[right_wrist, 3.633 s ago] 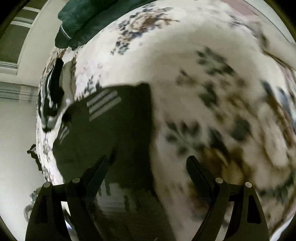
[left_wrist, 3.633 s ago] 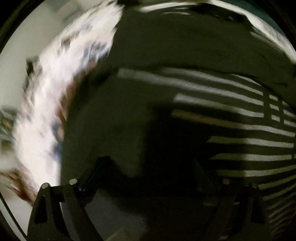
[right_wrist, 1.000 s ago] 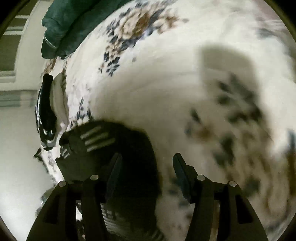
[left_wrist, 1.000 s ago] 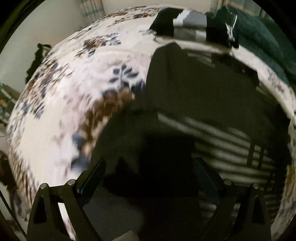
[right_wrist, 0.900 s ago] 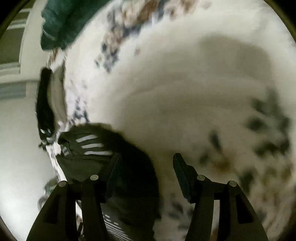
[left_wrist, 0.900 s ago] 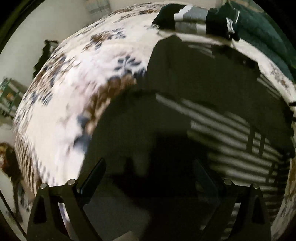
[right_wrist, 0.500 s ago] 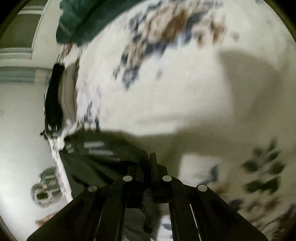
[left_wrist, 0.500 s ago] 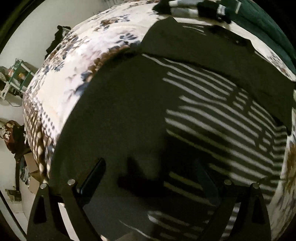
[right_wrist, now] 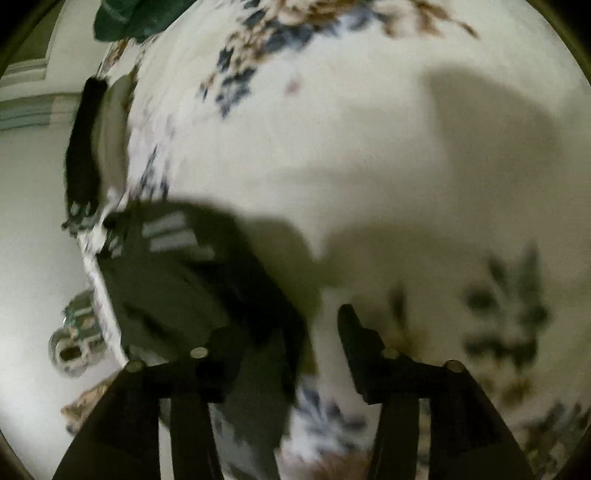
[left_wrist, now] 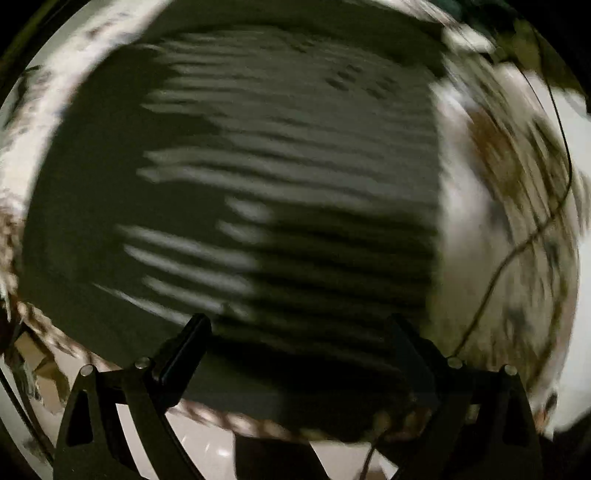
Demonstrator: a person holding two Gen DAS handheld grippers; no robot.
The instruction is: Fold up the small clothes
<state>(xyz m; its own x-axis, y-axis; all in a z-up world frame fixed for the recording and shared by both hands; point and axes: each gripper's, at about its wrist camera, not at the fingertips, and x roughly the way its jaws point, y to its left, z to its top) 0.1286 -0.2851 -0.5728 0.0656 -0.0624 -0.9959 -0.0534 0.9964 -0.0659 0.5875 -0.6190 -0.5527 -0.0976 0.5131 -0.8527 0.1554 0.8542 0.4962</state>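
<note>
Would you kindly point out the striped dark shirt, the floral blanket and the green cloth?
striped dark shirt (left_wrist: 295,177), left wrist view, striped middle.
floral blanket (right_wrist: 351,140), right wrist view, bare white patch.
green cloth (right_wrist: 136,16), right wrist view, folded edge.

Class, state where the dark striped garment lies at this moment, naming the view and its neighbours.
In the left wrist view the dark striped garment fills the centre, spread on the floral bedspread, ahead of the open left gripper.

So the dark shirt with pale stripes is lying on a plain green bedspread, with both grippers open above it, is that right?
Not quite: the bedspread is white with a floral print, not plain green, as the right wrist view shows. The dark striped shirt does lie on it, and the left gripper and right gripper are both open.
</note>
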